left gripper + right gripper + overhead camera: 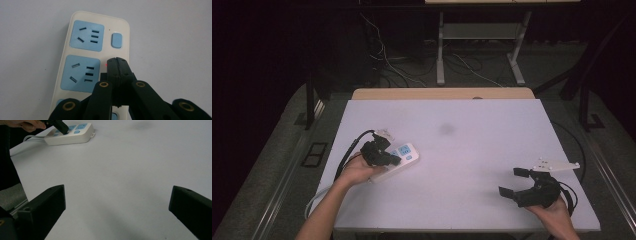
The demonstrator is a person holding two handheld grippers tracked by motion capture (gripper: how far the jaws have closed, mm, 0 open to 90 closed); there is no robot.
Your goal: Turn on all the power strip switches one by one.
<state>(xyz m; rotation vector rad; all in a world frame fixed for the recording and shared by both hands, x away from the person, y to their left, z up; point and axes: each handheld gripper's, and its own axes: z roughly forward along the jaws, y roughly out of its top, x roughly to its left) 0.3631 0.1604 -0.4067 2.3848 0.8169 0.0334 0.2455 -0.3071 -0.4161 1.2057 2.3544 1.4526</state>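
Right gripper (515, 181): nearest of all, at the near right part of the table (492, 150); its jaws stand wide apart with nothing between them, hanging over bare white surface.

Right gripper's outlook: in the right gripper view the power strip (68, 135) lies far off at the top left, well apart from these jaws.

Left gripper (393, 159): held by the left hand (357, 172) at the near left; jaws pressed together, pad against pad, gripping nothing.

Contact: in the left gripper view the closed tip (117, 62) sits down on the power strip (92, 60), at the spot beside the second blue socket (82, 73) where a button would match the one farther on. A small red light (106, 65) shows just beside the tip.

Long axis: the strip runs away from the left gripper, along the line of its jaws.

Far button (117, 40): blue, beside the farthest socket (87, 35), untouched.

Nearer hand: the left, already on the strip.

Judgement: the closed tip looks to be pressing that socket's switch; the next button lies straight ahead along the strip.
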